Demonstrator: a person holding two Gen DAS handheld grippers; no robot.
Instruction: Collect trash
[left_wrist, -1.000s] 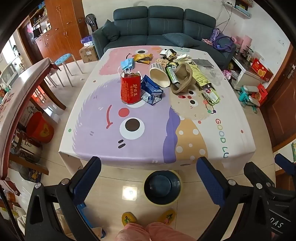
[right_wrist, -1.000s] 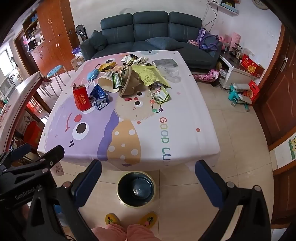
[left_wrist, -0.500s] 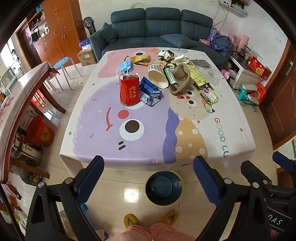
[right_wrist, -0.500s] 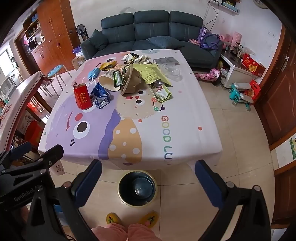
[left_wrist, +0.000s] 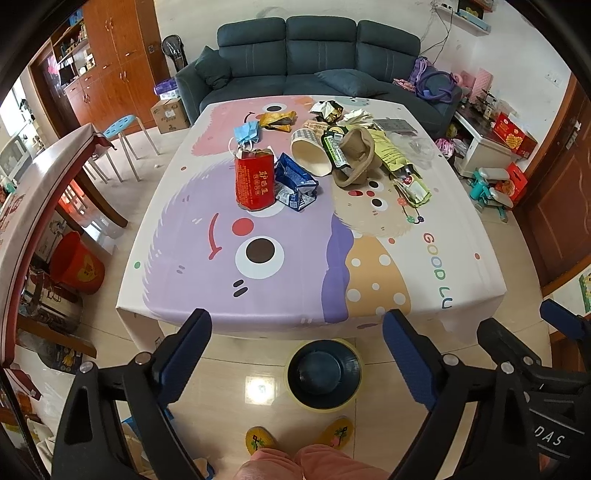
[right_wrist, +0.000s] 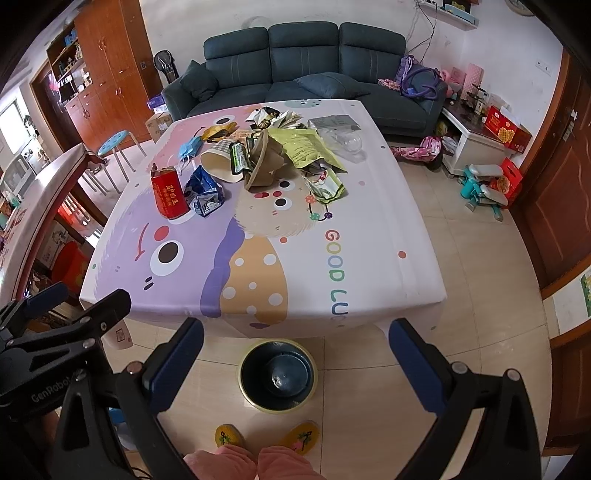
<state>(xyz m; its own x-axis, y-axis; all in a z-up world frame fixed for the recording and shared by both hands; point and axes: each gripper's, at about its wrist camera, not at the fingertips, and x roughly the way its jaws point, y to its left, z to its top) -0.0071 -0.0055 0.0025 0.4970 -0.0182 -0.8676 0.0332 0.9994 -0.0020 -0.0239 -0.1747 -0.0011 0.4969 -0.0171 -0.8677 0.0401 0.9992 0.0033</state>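
Nearby, a sofa (left_wrist: 317, 48) behind the table (left_wrist: 461, 258), stool (left_wrist: 120, 123) alongside.

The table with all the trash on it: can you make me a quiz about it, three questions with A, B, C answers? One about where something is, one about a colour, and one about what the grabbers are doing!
1. Where is the bin?
A. On the sofa
B. On the floor by the table's near edge
C. On the blue stool

2. What colour is the upright snack bag beside the crumpled blue wrapper?
A. Red
B. Green
C. White

3. What does the right gripper hold?
A. A paper cup
B. A face mask
C. Nothing

Answers:
1. B, the bin stands on the tiles in front of the table, near the person's slippers.
2. A, the bag is red with gold writing.
3. C, its jaws stand wide apart with only floor and bin seen between them. The left gripper is empty too, its jaws closing slightly.
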